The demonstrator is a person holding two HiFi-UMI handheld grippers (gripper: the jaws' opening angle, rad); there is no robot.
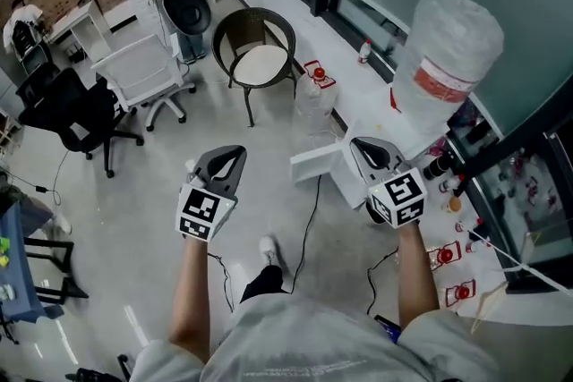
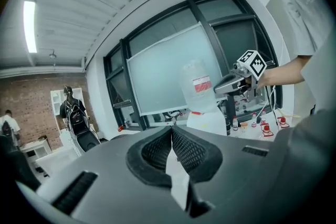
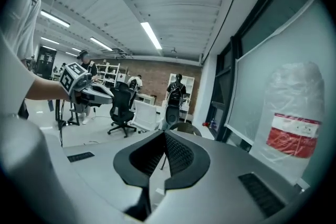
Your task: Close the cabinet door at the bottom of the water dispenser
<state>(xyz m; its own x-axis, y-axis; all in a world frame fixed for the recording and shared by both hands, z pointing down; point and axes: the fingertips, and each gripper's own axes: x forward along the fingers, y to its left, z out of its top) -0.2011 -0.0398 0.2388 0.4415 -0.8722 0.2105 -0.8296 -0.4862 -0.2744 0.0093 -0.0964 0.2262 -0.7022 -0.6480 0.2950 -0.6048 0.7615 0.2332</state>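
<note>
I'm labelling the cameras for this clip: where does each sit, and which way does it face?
Head view: on the person's head, facing steeply down at the water dispenser and its open cabinet door; left gripper, right gripper, forearms show.
Left gripper view: on the left gripper, facing window and water bottle; shut jaws, right gripper show.
Right gripper view: on the right gripper, facing office chairs, brick wall; shut jaws, left gripper show.
Shared: water bottle appears in all three.
</note>
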